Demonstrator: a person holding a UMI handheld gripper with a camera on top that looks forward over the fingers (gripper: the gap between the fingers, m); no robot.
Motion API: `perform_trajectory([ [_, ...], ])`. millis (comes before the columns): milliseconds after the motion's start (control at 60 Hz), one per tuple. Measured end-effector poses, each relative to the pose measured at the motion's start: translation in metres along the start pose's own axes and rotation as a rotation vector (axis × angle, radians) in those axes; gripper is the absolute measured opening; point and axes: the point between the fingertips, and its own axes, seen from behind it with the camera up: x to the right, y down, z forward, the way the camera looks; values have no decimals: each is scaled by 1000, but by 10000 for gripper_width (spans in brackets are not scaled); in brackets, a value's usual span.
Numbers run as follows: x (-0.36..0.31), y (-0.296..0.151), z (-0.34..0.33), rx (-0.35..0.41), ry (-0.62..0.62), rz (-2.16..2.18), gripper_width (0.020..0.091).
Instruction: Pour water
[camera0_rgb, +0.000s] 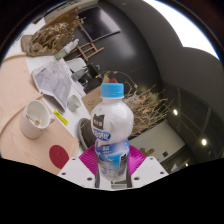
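Observation:
A clear plastic water bottle (110, 128) with a blue cap and a blue-and-white label stands up between my fingers, lifted and tilted with the view. My gripper (111, 160) is shut on the bottle's lower body, a magenta pad (89, 160) pressing on each side. A white cup (35, 119) sits on the round table (22, 78) off to the left, beyond and below the bottle. The bottle's base is hidden behind the gripper's body.
On the table lie white papers (52, 78), a small glass (75, 101), a yellow pen (60, 117) and a red disc (60, 155). Dried twigs (50, 38) stand at the table's far side and more (150, 105) behind the bottle. A wooden easel (85, 45) stands beyond.

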Motion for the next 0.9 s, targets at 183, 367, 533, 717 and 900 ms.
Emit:
perform_trajectory([
  [183,-15,-31,30,115,104,-470,350],
  [367,-42,-38,46,188,143,-805,350],
  [533,-49,-43,46,220,128,-842,352],
  [717,-42,-49,35,188,19,-452,354],
  [900,-42,-61,27,136,-225,251,354],
])
